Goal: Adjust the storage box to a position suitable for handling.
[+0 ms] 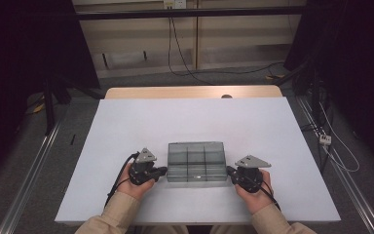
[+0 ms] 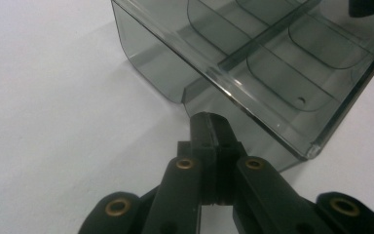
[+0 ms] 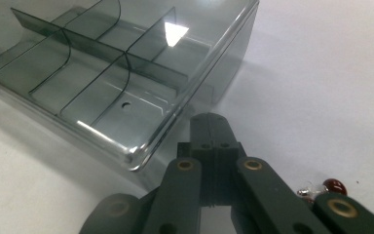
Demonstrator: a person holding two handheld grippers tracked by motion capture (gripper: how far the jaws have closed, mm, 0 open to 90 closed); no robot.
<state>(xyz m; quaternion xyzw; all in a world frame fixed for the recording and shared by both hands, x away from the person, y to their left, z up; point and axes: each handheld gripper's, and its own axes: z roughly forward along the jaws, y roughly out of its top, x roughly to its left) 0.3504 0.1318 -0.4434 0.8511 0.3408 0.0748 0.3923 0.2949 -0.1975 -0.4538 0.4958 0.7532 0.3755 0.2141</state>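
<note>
A smoky clear plastic box (image 1: pixel 196 161) with inner dividers lies open-topped and empty on the white table (image 1: pixel 190 122), near its front edge. My left gripper (image 1: pixel 162 170) is at the box's left end, jaws pressed together with nothing between them. In the left gripper view its tip (image 2: pixel 209 118) touches or nearly touches the box's end wall (image 2: pixel 165 73). My right gripper (image 1: pixel 230 170) mirrors it at the right end, also shut. In the right gripper view that tip (image 3: pixel 210 118) sits just beside the box's corner (image 3: pixel 141 156). A hand holds each gripper.
A small red and silver object (image 3: pixel 328 186) lies on the table by my right gripper. Bare white tabletop spreads behind and beside the box. A wooden edge (image 1: pixel 190 92) runs along the table's far side, with dark stands and cables on the floor beyond.
</note>
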